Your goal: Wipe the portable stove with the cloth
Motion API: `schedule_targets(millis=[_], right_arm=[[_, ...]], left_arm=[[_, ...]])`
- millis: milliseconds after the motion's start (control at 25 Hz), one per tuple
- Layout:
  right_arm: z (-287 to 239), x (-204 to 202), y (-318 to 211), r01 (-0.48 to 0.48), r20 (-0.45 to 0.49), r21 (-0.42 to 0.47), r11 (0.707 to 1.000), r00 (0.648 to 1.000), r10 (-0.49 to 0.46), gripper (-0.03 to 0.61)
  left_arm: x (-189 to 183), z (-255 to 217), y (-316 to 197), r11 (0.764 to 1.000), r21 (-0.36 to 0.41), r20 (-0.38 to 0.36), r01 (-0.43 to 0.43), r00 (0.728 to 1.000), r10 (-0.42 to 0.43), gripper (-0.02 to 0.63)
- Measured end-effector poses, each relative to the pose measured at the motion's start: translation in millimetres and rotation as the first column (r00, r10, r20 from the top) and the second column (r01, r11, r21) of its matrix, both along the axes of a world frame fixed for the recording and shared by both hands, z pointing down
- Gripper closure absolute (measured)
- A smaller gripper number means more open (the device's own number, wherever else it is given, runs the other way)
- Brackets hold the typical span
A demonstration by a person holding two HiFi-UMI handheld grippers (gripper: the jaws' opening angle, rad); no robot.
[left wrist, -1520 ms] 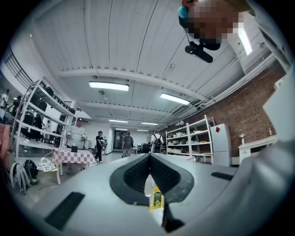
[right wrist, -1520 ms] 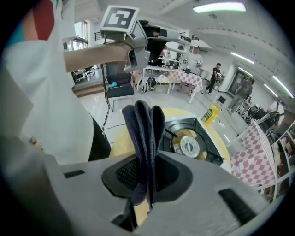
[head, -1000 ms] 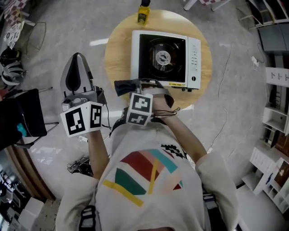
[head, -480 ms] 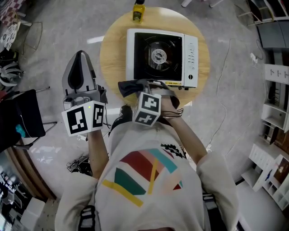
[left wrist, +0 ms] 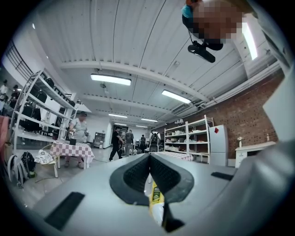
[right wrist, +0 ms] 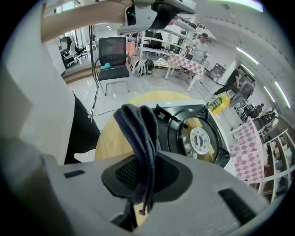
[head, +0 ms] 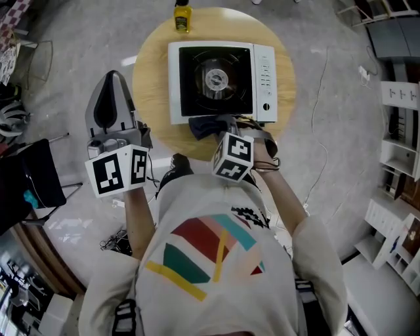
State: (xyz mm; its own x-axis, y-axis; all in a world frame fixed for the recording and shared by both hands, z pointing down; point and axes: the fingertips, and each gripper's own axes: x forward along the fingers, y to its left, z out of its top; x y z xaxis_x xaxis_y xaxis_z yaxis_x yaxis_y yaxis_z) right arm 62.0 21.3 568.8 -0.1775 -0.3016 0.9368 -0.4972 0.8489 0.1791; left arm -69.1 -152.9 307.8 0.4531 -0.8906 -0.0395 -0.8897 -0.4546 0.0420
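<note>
The portable stove (head: 216,82), white with a black top and round burner, sits on a round wooden table (head: 147,85). My right gripper (head: 218,123) is shut on a dark blue cloth (head: 202,126), which hangs just in front of the stove's near edge. In the right gripper view the cloth (right wrist: 138,129) stands folded between the jaws of the right gripper (right wrist: 143,177), with the stove (right wrist: 193,133) beyond it. My left gripper (head: 110,115) is off the table to the left, shut and empty. In its own view the left gripper (left wrist: 150,161) points out into the room.
A yellow bottle (head: 182,16) stands at the table's far edge behind the stove, and shows as the bottle (right wrist: 219,102) in the right gripper view. A black chair (head: 29,174) is at the left, white shelves (head: 400,138) at the right, and a cable (head: 318,92) on the floor.
My right gripper has carried the cloth to the right, from the stove's near left corner to the middle of its near edge. The left gripper has hardly moved.
</note>
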Motion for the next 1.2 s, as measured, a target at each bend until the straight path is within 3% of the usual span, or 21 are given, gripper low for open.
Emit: schedule_targets(millis=[600, 1200], right_arm=[[5, 103, 32, -0.023, -0.146, -0.022, 0.999, 0.989, 0.019, 0.545], [2, 130, 42, -0.024, -0.185, -0.012, 1.000, 0.982, 0.021, 0.545]], left_arm=[[22, -3, 8, 1.000, 0.007, 0.012, -0.002, 1.000, 0.002, 0.609], [36, -5, 13, 0.999, 0.016, 0.026, -0.033, 0.999, 0.033, 0.609]])
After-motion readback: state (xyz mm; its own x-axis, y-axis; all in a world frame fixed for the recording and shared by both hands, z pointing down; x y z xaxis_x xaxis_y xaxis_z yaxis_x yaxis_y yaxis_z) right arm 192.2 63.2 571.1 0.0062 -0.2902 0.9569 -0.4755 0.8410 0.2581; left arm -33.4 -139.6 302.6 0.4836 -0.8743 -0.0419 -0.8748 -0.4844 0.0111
